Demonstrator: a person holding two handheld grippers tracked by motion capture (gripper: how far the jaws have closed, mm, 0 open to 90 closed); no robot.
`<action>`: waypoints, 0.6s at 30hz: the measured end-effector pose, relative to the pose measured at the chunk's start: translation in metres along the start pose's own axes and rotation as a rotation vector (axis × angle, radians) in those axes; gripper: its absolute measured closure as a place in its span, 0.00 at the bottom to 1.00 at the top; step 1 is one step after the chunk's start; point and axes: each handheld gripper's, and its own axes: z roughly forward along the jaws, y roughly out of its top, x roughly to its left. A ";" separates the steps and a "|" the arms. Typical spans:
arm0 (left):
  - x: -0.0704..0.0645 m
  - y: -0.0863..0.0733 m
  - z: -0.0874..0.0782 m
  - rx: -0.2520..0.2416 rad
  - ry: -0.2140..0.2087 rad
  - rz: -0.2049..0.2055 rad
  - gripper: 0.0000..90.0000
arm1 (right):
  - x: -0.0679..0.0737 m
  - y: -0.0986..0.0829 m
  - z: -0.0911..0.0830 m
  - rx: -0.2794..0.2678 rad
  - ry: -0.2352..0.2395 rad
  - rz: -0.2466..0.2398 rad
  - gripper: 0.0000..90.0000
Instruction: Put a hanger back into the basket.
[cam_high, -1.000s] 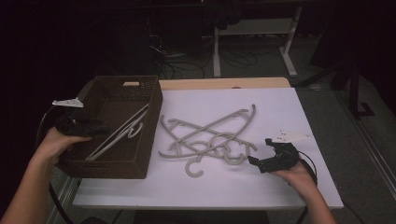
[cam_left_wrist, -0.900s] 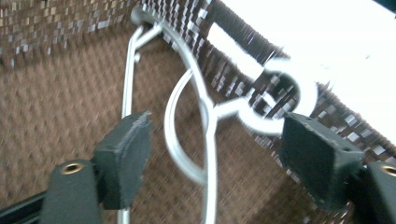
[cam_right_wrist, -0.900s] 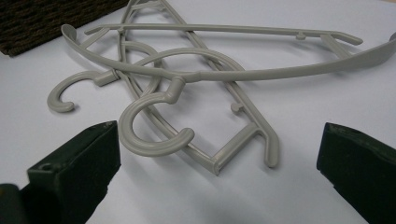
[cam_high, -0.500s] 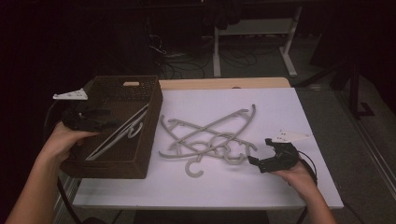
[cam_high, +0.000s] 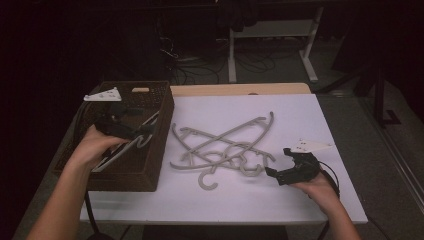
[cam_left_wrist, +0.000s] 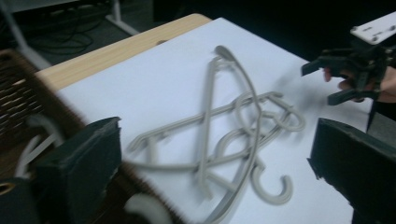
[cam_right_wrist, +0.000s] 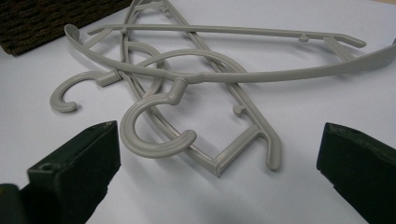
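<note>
- I have the left gripper (cam_high: 145, 131) above the dark woven basket (cam_high: 150, 170) at the left side of the table (cam_high: 300, 110); its jaws stand wide apart and hold nothing.
- In the left gripper view, the basket's woven wall (cam_left_wrist: 18, 98) sits behind my left jaw, with white curved pieces (cam_left_wrist: 42, 135) blurred beside it.
- In the high view, a white hanger (cam_high: 127, 145) lies slanted inside the basket, just under the left gripper.
- I have the right gripper (cam_high: 280, 172) low over the table at the right, jaws spread wide and empty.
- The pile of grey hangers (cam_high: 225, 147) lies on the white table top between basket and right gripper, the hangers crossed over one another.
- In the right gripper view, one grey hook (cam_right_wrist: 154, 126) lies between my two jaws, near the left one, not touched by either.
- A second hook (cam_right_wrist: 70, 95) lies farther left on the table, its open end facing right.
- The left gripper view shows the right gripper (cam_left_wrist: 327, 84) beyond the pile, well apart from the left one.
</note>
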 end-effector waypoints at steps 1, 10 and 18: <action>-0.003 0.002 0.004 0.001 -0.005 0.004 0.00 | 0.000 0.000 0.000 -0.001 0.000 0.001 0.00; -0.027 0.014 0.040 -0.005 -0.078 0.037 0.00 | -0.001 0.000 0.000 -0.003 0.000 0.001 0.00; -0.049 0.021 0.076 0.011 -0.117 0.070 0.00 | 0.000 0.000 0.000 0.000 0.004 -0.003 0.00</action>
